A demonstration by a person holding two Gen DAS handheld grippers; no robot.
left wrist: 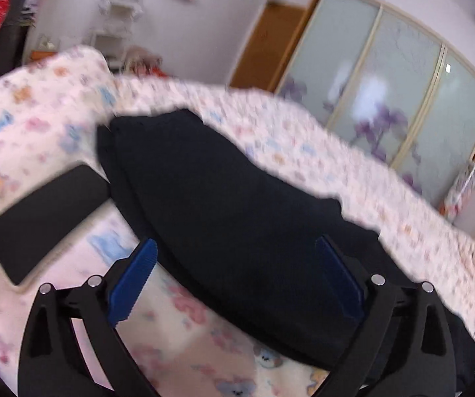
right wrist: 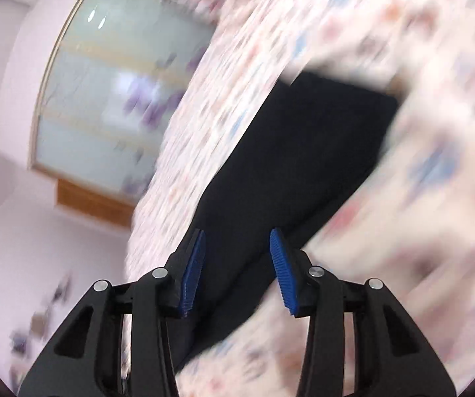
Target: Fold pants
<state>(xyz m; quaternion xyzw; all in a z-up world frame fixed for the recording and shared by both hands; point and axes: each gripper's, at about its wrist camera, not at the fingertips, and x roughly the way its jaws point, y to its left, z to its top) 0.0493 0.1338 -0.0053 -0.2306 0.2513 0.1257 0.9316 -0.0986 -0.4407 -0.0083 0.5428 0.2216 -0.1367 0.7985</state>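
Right wrist view blurred: right gripper [right wrist: 237, 264] fingers apart over pants [right wrist: 303, 152]; left gripper [left wrist: 237, 281] fingers wide, empty.

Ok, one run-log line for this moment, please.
pants: dark, lying on patterned bedspread | left tool: open, over pants | right tool: open, nothing gripped | phone: beside pants

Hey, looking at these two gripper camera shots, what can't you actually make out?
- Left wrist view: the black pants run under the left hand-held gripper and past the lower right edge; their near end is cut off.
- Right wrist view: motion blur smears the patterned bedsheet; its print is unreadable.
- Both views: pant fold lines are lost in the black.
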